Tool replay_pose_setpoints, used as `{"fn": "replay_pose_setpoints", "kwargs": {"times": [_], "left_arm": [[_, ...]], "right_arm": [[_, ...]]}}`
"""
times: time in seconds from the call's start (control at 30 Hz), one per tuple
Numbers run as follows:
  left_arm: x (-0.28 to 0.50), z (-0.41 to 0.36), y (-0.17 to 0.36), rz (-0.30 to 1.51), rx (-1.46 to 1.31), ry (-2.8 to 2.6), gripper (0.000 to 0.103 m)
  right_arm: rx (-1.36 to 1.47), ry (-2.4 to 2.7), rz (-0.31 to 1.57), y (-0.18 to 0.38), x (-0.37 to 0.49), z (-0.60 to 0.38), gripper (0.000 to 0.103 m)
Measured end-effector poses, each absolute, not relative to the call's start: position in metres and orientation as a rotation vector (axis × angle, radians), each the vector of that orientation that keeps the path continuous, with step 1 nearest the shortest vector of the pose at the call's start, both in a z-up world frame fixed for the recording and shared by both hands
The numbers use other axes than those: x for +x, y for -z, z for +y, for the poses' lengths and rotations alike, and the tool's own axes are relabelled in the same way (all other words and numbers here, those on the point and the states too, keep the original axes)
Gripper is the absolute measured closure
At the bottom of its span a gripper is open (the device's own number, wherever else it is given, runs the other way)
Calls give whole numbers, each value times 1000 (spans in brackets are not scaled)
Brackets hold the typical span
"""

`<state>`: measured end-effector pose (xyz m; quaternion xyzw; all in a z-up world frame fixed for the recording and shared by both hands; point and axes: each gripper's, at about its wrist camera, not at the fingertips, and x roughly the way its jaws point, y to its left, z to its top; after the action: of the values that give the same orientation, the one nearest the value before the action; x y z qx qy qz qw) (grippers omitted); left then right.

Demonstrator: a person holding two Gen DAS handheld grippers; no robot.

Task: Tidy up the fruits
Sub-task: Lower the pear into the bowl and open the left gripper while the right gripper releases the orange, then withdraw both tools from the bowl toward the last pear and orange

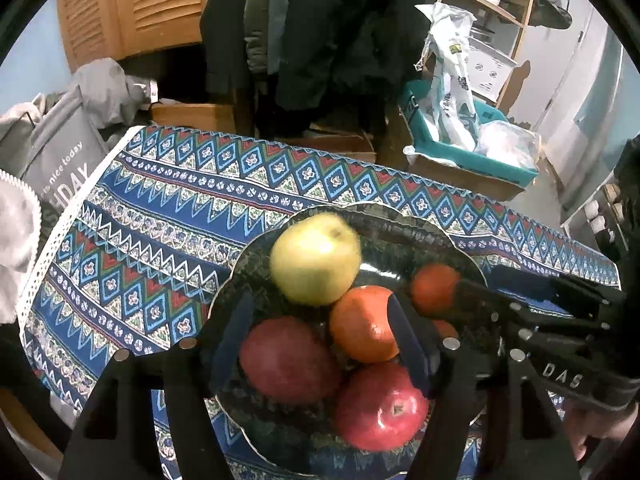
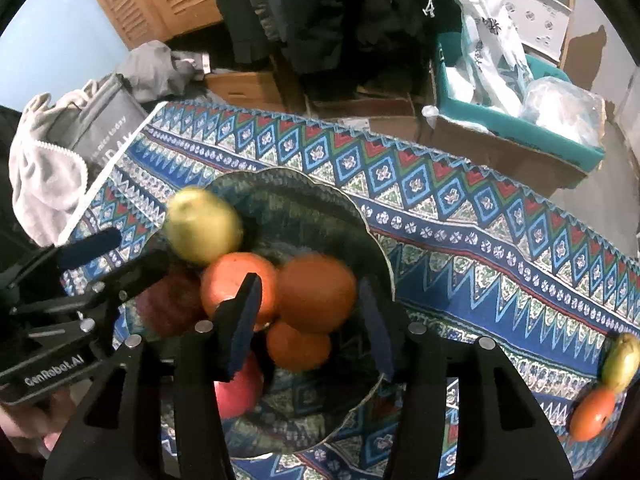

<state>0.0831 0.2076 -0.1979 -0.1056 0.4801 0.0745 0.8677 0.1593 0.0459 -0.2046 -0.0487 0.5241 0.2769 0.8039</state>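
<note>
A dark bowl [image 1: 420, 232] [image 2: 304, 196] on the patterned cloth holds a yellow-green apple [image 1: 316, 258] [image 2: 202, 226], two red apples [image 1: 380, 408] [image 1: 288, 360], and several oranges [image 1: 362, 322] [image 2: 316, 296]. My left gripper [image 1: 320, 340] [image 2: 140, 246] hangs open over the bowl's near-left part; the duller red apple lies below, between its fingers, ungripped. My right gripper [image 2: 308, 324] [image 1: 476, 278] is open above the bowl's right part, a large and a small orange [image 2: 298, 346] between its pads without being pressed. A yellow-green fruit [image 2: 620, 360] and an orange [image 2: 592, 412] lie loose on the cloth at the right.
The table's far edge [image 1: 320, 152] drops to cardboard boxes and a teal box of plastic bags [image 1: 460, 148]. A grey bag [image 1: 60, 160] and cloth lie past the left edge. A hand [image 1: 592, 428] holds each gripper's handle.
</note>
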Motion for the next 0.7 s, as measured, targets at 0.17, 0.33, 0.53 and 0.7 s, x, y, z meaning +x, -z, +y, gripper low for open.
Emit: {"fn": "replay_pose_setpoints", "kwargs": {"times": [0.17,0.33,0.53,0.7], "left_arm": [[77,202,190,993,-206,-147,32],[72,197,180,974,-201,-136,32],[67,189,168,946,-197,-120,28],[65,180,159,928,-205,-97,23]], "right_arm": [[-94,-587,1094,193,158,41,47],[-88,-568,1070,180,157,33,45],[-96,-533,1039,165,151,19,41],[-122,-502,1002,150,144,7,39]]}}
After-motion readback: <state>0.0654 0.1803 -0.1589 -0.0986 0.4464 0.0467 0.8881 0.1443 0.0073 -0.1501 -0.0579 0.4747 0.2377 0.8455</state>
